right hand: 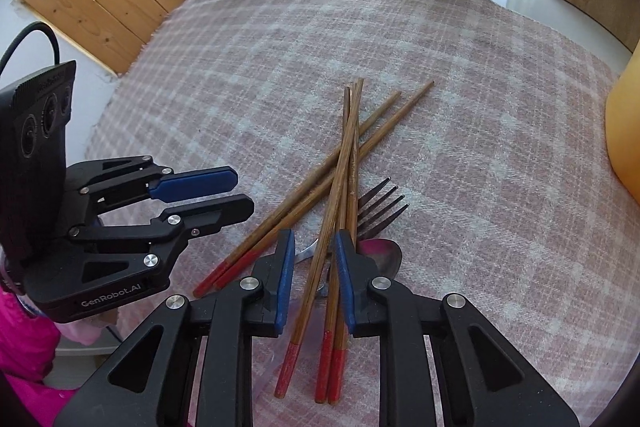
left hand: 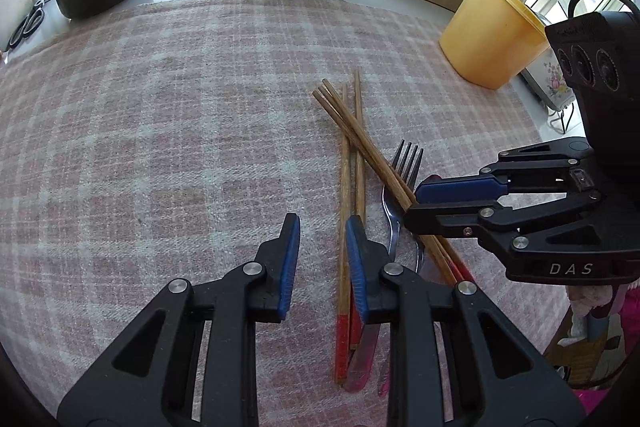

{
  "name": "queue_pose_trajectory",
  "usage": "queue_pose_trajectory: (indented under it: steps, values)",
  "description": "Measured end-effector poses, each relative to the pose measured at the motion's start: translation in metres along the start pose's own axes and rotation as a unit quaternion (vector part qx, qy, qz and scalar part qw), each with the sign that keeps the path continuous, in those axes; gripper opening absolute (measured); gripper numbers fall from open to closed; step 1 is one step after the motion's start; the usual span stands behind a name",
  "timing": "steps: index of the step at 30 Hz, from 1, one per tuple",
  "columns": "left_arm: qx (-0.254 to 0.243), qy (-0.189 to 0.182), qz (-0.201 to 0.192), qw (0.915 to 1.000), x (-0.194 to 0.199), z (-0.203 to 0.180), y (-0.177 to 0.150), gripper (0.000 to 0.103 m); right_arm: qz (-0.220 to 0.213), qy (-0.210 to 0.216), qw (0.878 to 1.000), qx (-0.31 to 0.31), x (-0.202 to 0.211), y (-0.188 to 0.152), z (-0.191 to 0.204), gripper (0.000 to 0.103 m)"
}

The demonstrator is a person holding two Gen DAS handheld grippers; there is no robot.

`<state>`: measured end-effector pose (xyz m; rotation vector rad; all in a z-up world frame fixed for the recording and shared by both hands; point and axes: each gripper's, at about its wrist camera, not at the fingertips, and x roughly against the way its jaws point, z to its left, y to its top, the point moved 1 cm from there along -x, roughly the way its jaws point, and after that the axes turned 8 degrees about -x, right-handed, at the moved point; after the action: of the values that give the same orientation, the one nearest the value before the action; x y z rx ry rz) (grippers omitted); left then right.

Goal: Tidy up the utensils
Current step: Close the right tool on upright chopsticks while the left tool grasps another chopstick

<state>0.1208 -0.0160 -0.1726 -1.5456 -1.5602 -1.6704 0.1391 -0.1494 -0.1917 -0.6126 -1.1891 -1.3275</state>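
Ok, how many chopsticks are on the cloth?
5 chopsticks: three between the fingers of the right gripper, two crossing under them, red ends near the left gripper. More may be hidden.

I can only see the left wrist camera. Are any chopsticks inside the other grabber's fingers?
Observer: Yes, three wooden chopsticks with red ends lie between the right gripper's blue pads.
Operator: Is it squeezing them?
Observer: It doesn't look like it. There is a gap next to the pad on the picture's left.
Operator: Is anything hiding there?
Observer: A shiny metal spoon bowl sits beside the dark fork tines.
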Motion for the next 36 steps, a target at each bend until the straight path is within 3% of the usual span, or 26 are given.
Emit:
queue_pose_trajectory:
  steps: [7, 10, 31, 33, 36]
  values:
    - [-0.009, -0.005, 0.009, 0.9999, -0.009, -0.002, 0.003, 0.020, 0.005, -0.018, 1.000, 0.008, -0.011, 0.002, 0.006, 0.018]
    - [-0.015, -0.006, 0.013, 0.9998, -0.013, -0.005, 0.006, 0.020, 0.004, -0.030, 1.000, 0.007, -0.013, 0.004, 0.005, 0.007]
    - [-0.066, 0.051, 0.032, 0.9960, -0.042, -0.017, 0.037, 0.017, 0.005, -0.028, 0.999, -0.018, -0.010, 0.002, -0.010, 0.005]
    - [-0.062, 0.052, 0.034, 0.9961, -0.044, -0.013, 0.040, 0.009, 0.008, -0.024, 0.999, -0.023, -0.011, 0.004, -0.011, 0.005]
    - [-0.046, 0.040, 0.034, 0.9976, -0.043, -0.005, 0.041, 0.008, 0.011, -0.019, 0.999, -0.027, -0.013, 0.006, -0.012, 0.005]
